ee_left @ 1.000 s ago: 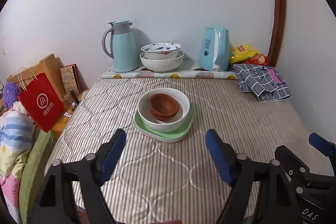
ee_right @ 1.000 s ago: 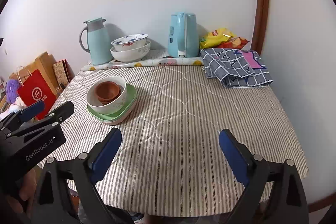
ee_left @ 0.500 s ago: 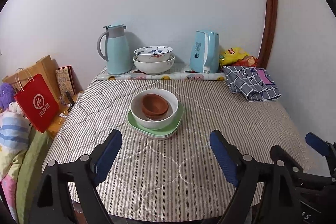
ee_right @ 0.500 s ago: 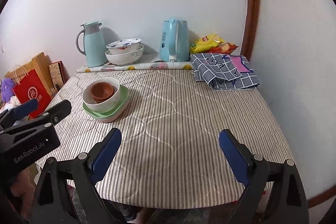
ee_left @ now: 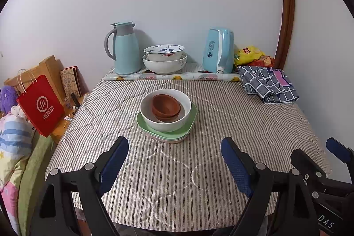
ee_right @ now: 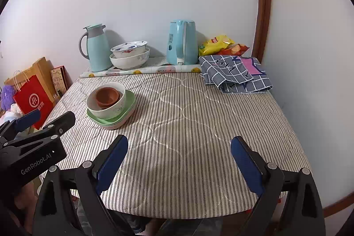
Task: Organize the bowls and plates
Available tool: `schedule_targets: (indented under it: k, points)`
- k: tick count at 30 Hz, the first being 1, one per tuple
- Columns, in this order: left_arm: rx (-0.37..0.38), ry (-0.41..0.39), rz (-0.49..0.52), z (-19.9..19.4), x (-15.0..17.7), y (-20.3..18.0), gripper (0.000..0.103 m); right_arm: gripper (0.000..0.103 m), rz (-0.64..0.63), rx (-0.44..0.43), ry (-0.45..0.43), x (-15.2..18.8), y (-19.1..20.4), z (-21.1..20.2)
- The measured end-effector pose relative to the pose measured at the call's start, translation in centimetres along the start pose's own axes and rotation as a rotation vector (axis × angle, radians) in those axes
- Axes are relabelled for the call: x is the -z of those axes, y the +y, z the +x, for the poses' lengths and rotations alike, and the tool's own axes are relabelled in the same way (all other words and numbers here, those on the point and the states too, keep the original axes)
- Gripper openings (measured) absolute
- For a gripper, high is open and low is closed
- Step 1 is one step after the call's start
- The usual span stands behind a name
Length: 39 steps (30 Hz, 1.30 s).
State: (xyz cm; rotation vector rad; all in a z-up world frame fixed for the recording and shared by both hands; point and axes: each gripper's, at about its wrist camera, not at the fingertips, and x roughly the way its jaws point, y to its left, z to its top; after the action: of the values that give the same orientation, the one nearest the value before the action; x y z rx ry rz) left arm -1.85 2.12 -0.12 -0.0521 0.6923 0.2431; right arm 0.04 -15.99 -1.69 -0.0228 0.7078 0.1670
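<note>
Brown bowls [ee_left: 165, 105] [ee_right: 107, 97] sit nested inside a white bowl [ee_left: 168, 123] [ee_right: 110, 111], which stands on stacked green plates [ee_left: 188, 128] [ee_right: 128, 107] at the middle left of the striped table. Two more white patterned bowls [ee_left: 164, 59] [ee_right: 129, 54] are stacked at the back by the wall. My left gripper [ee_left: 174, 160] is open and empty over the table's near edge, short of the stack. My right gripper [ee_right: 179, 158] is open and empty, to the right of the stack, and shows in the left wrist view [ee_left: 318, 156].
A teal thermos jug [ee_left: 125, 48] and a blue kettle [ee_left: 219, 50] stand at the back. A folded checked cloth [ee_left: 268, 83] and snack bags [ee_left: 250, 54] lie back right. A red paper bag [ee_left: 41, 105] and boxes stand left of the table. A wall runs along the right.
Both grippers have drawn back from the table, so the stack looks farther away and the table's near edge has come into view. The dishes have not moved.
</note>
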Motion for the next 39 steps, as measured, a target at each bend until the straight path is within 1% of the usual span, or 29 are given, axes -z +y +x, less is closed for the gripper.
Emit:
schedule_targets:
  k: [39]
  points:
    - [-0.009,0.000,-0.004,-0.17,0.24,0.37,0.085,0.093,0.008,-0.006,-0.004,0.05,0.10,-0.37]
